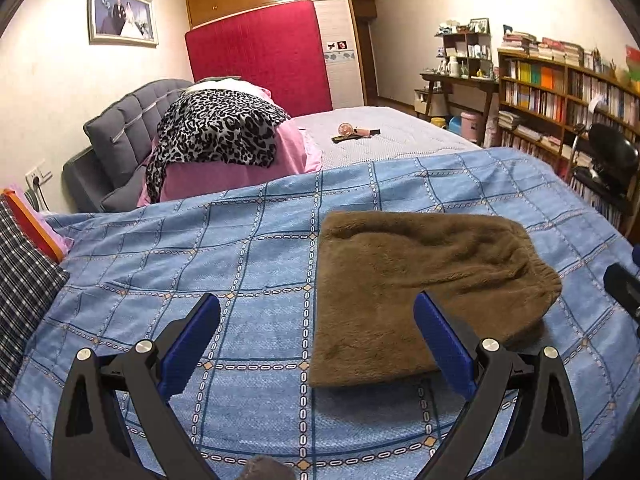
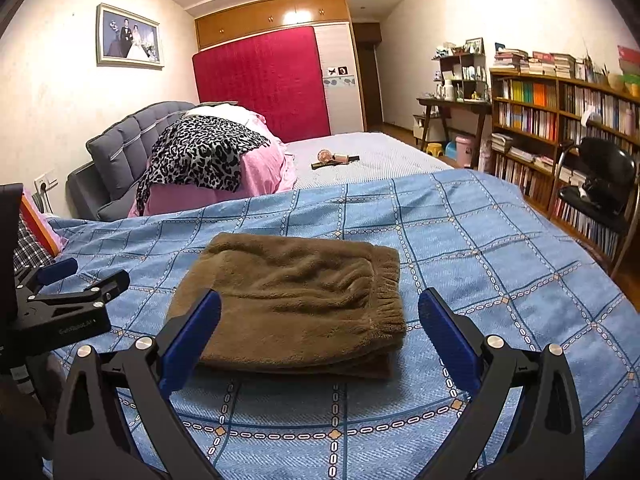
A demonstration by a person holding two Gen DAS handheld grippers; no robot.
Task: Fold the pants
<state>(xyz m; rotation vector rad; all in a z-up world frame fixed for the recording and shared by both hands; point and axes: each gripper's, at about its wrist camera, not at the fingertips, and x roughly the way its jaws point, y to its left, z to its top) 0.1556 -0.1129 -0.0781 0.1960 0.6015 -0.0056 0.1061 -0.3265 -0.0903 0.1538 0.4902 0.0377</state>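
Note:
The brown fleece pants (image 1: 420, 288) lie folded in a compact rectangle on the blue checked bedspread (image 1: 200, 264); they also show in the right wrist view (image 2: 296, 300), elastic waistband to the right. My left gripper (image 1: 318, 312) is open and empty, just left of and in front of the pants. My right gripper (image 2: 320, 312) is open and empty, held just in front of the pants with its jaws standing either side of them. The left gripper's body (image 2: 64, 304) shows at the left of the right wrist view.
A checked cloth and orange item (image 1: 24, 276) lie at the bed's left edge. Pink bedding with a leopard-print garment (image 1: 216, 132) lies by the grey headboard. A bookshelf (image 1: 568, 92) and black chair (image 1: 608, 164) stand to the right.

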